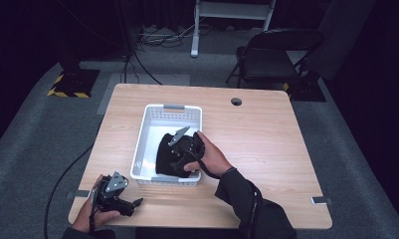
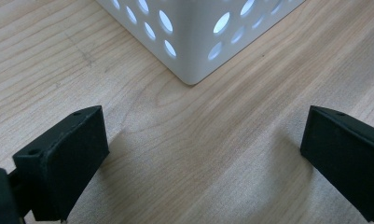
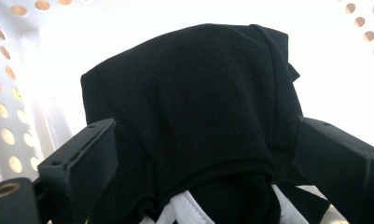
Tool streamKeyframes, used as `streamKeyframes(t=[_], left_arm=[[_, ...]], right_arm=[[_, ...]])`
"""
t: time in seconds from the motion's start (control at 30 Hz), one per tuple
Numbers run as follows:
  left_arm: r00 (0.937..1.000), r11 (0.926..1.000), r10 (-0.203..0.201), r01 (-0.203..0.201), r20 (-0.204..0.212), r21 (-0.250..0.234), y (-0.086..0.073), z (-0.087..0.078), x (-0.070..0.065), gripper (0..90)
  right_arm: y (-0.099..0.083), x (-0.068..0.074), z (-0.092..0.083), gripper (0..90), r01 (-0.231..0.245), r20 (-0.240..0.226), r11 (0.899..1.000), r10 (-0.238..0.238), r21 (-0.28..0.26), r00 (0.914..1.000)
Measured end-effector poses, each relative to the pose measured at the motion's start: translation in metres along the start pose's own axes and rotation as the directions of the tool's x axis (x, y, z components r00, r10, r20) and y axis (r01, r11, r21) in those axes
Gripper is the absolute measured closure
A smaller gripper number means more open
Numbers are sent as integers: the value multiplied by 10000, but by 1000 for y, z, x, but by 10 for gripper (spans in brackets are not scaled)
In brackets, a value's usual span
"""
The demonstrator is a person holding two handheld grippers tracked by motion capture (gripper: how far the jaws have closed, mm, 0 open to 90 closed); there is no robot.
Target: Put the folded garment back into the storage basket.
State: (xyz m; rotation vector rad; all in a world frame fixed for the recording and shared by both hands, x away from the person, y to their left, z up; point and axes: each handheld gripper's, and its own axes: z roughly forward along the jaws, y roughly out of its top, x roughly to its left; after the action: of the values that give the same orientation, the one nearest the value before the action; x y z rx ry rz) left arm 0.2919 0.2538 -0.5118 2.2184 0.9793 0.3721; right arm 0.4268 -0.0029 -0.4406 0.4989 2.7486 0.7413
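Straddling the folded black garment [image 3: 194, 107] inside the white basket [image 1: 173, 107] with jaws spread, the right hand-held gripper [image 3: 203, 163] is released, while the left hand-held gripper [image 2: 203, 154] gapes over bare bench [image 1: 266, 144] beside the basket's corner.

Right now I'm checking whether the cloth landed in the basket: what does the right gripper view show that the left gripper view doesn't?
The right gripper view shows the inside of the white basket with a folded black cloth lying in it, between the open jaws of the right hand-held gripper, with white fabric beneath. The left gripper view shows the wooden table, the basket's outer corner and the open, empty left hand-held gripper. Both show the basket's perforated wall.
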Motion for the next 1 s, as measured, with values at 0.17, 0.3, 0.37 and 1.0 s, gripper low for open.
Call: streamKeyframes(t=[0.17,0.3,0.37,1.0], left_arm=[[10000,10000,2,-2,1,1,0,0,0,7],[10000,10000,4,-4,9,-6,0,0,0,7],[10000,10000,-2,2,7,1,0,0,0,7],[10000,10000,1,-1,11,-7,0,0,0,7]], right_arm=[[0,0,0,73,58,12,10000,-58,18,10000],[1,1,-2,72,84,82,9999,-83,-55,9999],[1,1,-4,72,141,203,9998,-139,-112,9997],[-3,1,-30,72,380,706,9979,-343,-515,9969]])
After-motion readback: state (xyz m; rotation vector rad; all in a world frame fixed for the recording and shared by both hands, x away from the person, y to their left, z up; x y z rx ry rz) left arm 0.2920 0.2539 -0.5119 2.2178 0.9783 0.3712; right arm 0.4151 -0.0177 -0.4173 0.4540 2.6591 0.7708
